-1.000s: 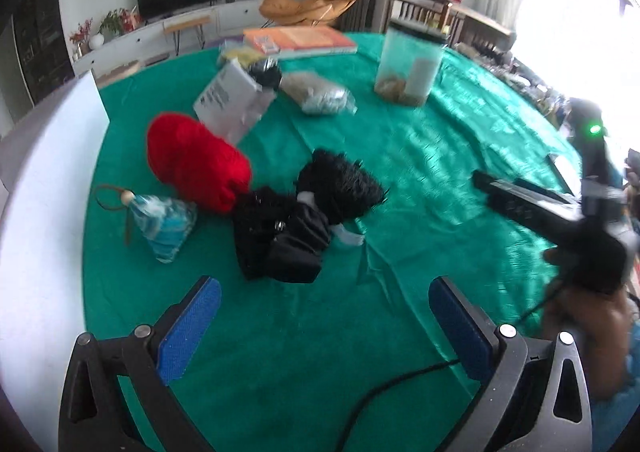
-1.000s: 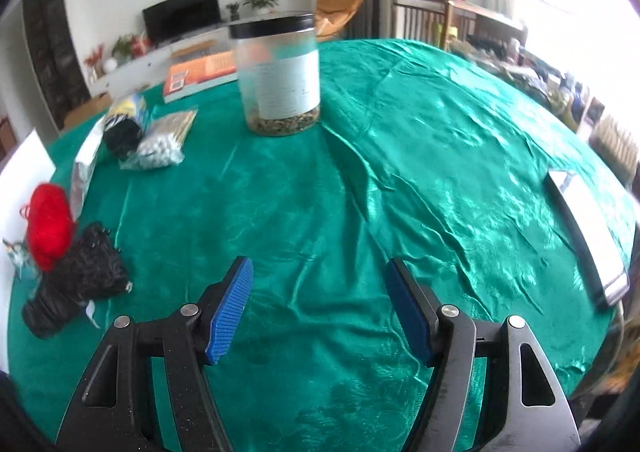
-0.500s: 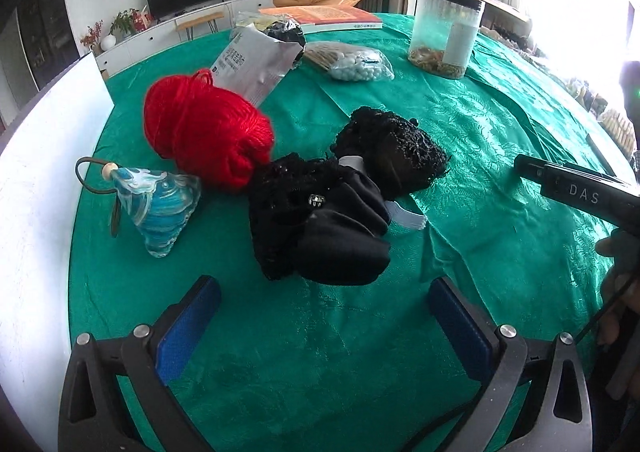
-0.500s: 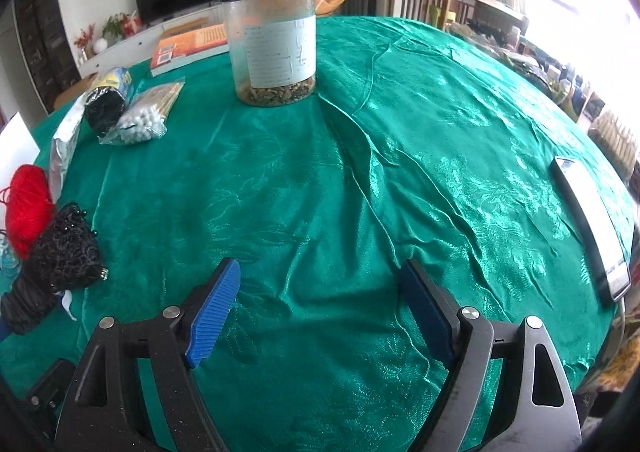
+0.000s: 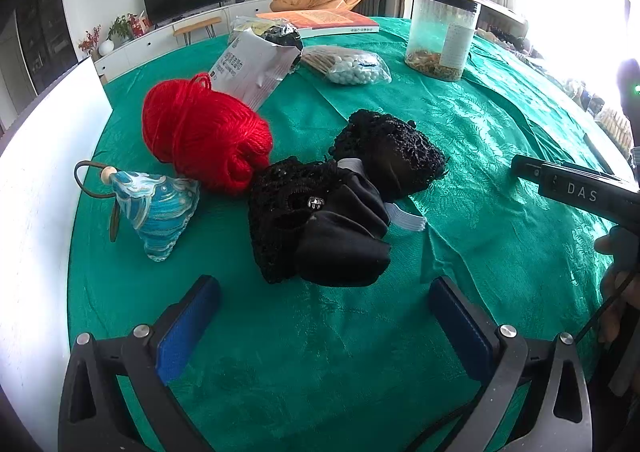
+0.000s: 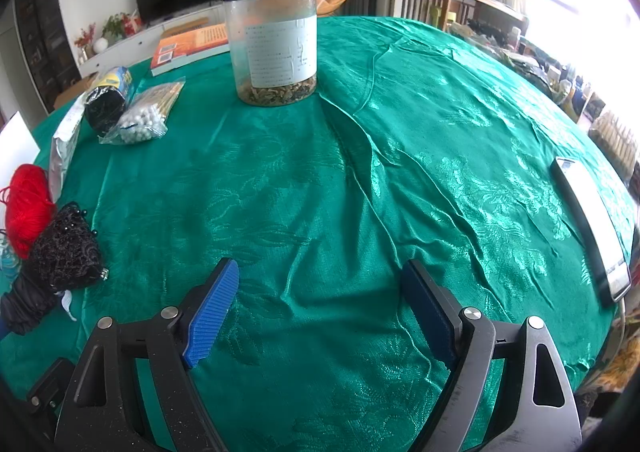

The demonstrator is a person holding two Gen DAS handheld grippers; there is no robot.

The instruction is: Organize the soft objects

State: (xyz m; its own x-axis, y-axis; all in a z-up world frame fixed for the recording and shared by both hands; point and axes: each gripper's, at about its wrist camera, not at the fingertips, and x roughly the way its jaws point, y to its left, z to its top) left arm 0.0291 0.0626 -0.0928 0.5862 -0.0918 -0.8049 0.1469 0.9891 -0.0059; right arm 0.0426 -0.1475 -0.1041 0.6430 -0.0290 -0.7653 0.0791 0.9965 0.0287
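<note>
Soft objects sit bunched at twelve o'clock from my left gripper (image 5: 324, 304): a black lace pouch (image 5: 344, 207) touching a red yarn ball (image 5: 202, 135) at its ten o'clock, with a blue sachet (image 5: 158, 207) just beside the yarn. My left jaws stand wide and released, holding nothing, blue pads over bare green tablecloth (image 5: 500, 123). My right gripper (image 6: 320, 300) has just been opening and is spread wide, nothing between its pads; the pile lies at its nine o'clock, a jar (image 6: 274, 39) at twelve
</note>
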